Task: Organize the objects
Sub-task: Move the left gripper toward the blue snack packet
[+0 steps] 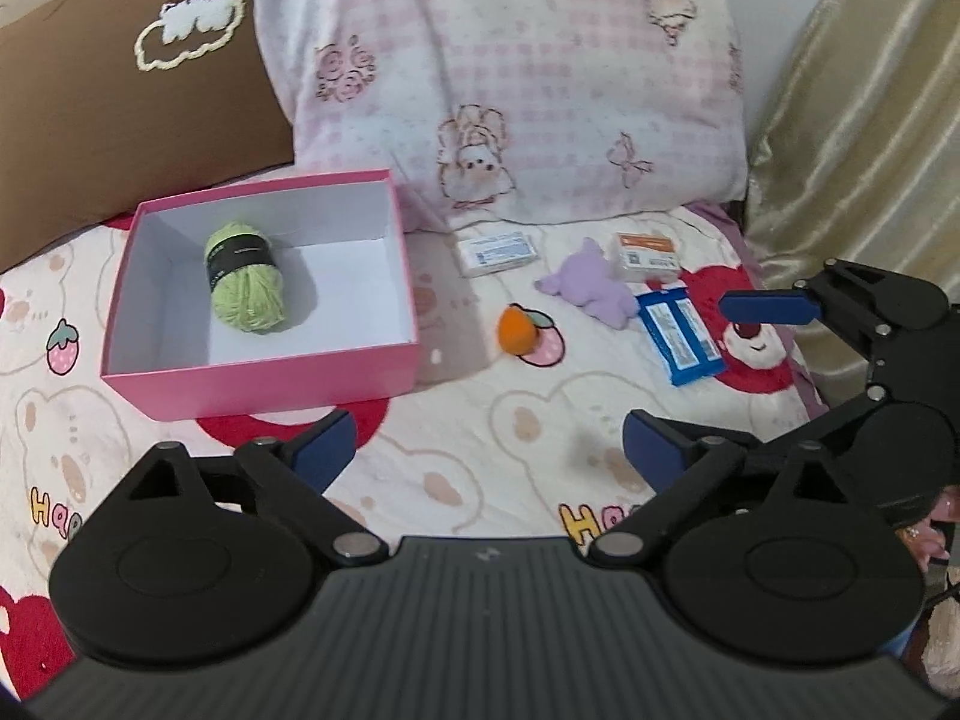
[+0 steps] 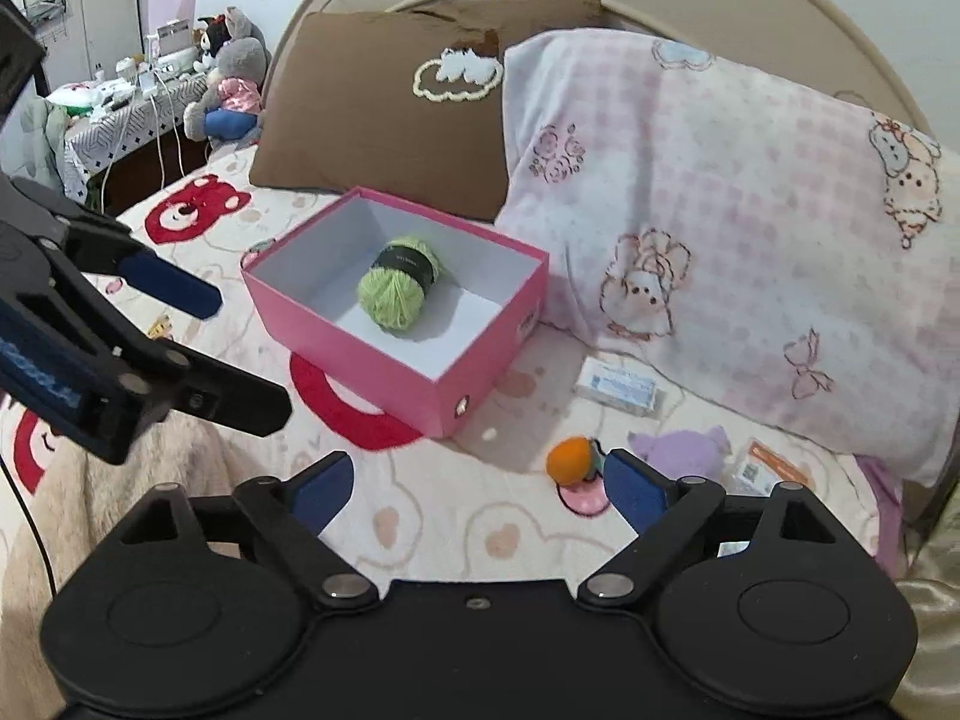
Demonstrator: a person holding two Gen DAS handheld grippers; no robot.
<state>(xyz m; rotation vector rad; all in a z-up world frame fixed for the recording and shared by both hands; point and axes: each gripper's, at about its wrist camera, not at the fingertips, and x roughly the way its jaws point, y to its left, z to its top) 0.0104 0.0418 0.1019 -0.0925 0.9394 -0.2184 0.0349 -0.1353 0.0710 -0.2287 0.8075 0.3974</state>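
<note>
Yarn, a fuzzy green ball with a dark paper band, lies inside the pink cardboard box on the plush bedspread. Right of the box sit a felt orange, a soft purple toy and a glossy blue packet. Left gripper and right gripper both gape wide, holding nothing.

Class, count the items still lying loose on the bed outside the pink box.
5: white packet by the pillow, orange ball in the middle, purple plush, orange-labelled packet behind it, blue packet nearest. More may be hidden.
</note>
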